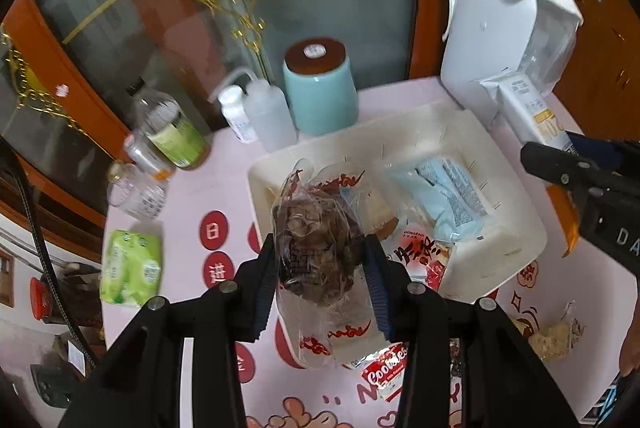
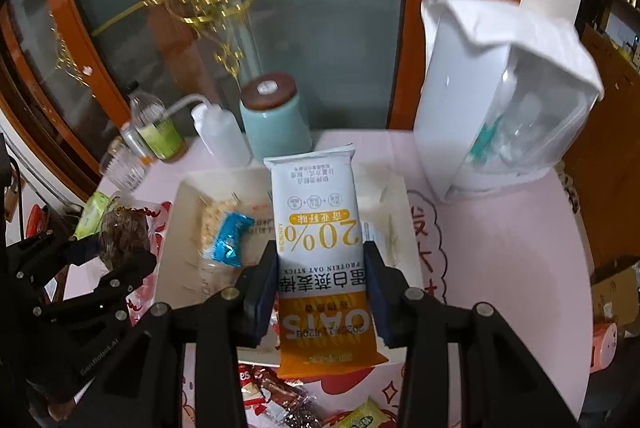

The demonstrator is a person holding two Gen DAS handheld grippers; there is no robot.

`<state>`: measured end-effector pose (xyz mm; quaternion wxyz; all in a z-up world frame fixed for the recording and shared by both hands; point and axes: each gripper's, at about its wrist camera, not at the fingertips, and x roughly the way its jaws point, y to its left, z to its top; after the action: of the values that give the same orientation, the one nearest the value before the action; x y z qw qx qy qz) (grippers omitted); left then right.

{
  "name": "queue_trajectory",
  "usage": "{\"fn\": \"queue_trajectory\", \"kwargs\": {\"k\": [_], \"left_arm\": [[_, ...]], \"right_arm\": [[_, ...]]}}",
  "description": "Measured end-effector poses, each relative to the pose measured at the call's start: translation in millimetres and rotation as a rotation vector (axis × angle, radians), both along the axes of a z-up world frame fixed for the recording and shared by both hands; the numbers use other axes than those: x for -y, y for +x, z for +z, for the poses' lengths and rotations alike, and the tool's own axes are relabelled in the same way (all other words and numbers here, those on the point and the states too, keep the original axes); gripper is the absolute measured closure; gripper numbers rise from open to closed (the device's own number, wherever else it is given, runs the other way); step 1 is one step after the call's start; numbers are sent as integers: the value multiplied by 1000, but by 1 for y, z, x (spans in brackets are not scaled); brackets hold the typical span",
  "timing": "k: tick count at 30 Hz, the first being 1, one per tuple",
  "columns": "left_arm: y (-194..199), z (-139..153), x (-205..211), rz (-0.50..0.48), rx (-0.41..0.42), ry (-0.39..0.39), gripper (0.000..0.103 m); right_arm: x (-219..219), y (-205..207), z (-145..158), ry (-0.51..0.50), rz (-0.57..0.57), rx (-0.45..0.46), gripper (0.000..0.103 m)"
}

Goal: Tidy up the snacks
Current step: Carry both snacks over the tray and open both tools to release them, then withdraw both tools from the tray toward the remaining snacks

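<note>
My left gripper (image 1: 320, 260) is shut on a clear-wrapped brown snack (image 1: 316, 240) with red print, held over the near left edge of the cream tray (image 1: 500, 156). The tray holds a light blue packet (image 1: 444, 196) and a red-and-white packet (image 1: 420, 256). My right gripper (image 2: 322, 280) is shut on a white and orange oat stick packet (image 2: 320, 228), held above the tray (image 2: 184, 196). That packet and gripper also show at the right of the left wrist view (image 1: 532, 112). The left gripper and its snack show at the left of the right wrist view (image 2: 120, 232).
On the pink tablecloth, a teal canister (image 1: 320, 88), squeeze bottle (image 1: 268, 112), green-label bottle (image 1: 176, 132) and glass (image 1: 136, 192) stand behind the tray. A white kettle (image 1: 492, 40) stands back right. A green packet (image 1: 130, 268), a Cookies packet (image 1: 384, 372) and a puffed snack (image 1: 556, 336) lie near.
</note>
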<state>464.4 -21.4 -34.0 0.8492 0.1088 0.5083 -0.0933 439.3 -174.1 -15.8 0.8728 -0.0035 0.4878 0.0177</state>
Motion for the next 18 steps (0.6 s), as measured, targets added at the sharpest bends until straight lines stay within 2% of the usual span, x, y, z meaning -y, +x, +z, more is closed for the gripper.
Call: {"fn": "queue_trajectory", "kwargs": {"k": [5, 9, 10, 11, 13, 18], "left_arm": [[10, -29, 10, -14, -36, 4, 63], [13, -37, 14, -18, -33, 11, 61], [14, -38, 15, -20, -32, 6, 52], [14, -37, 15, -22, -29, -1, 32], [14, -35, 15, -24, -27, -21, 12], [13, -32, 12, -17, -59, -43, 12]], "right_arm": [[6, 15, -27, 23, -21, -51, 59], [11, 24, -38, 58, -43, -80, 59], [13, 25, -41, 71, -44, -87, 59], [13, 26, -42, 80, -44, -90, 59], [13, 27, -46, 92, -40, -101, 59], [11, 21, -50, 94, -35, -131, 54]]}}
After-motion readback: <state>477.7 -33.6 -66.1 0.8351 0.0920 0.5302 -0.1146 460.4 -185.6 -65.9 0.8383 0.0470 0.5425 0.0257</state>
